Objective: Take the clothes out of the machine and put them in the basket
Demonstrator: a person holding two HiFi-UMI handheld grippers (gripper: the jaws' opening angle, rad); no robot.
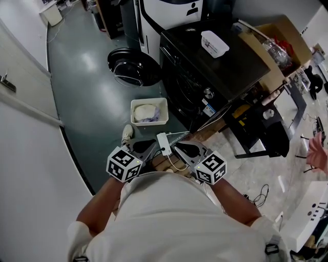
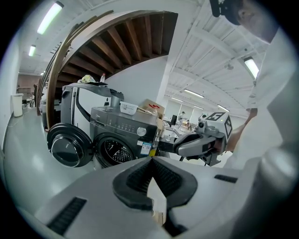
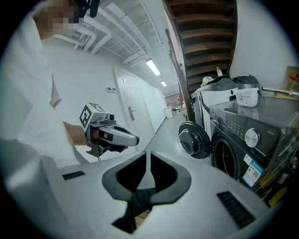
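A dark front-loading washing machine point(image 1: 205, 77) stands ahead with its round door point(image 1: 134, 66) swung open to the left. In the left gripper view the drum opening point(image 2: 114, 149) looks dark, and I cannot tell whether clothes are inside. A white basket point(image 1: 134, 113) sits on the floor before the machine, holding pale clothes point(image 1: 147, 112). My left gripper point(image 1: 148, 148) point(image 2: 150, 159) is shut and empty, held close to my body. My right gripper point(image 1: 177, 148) point(image 3: 148, 154) hangs beside it, jaws together with only a thin slit, nothing between them. Both are well short of the machine.
On top of the machine sits a white plastic container point(image 1: 215, 42). An open cardboard box point(image 1: 279, 46) and a black stand point(image 1: 256, 128) are on the right. A white door point(image 1: 20, 102) lines the left. A second white machine point(image 1: 169, 13) stands behind.
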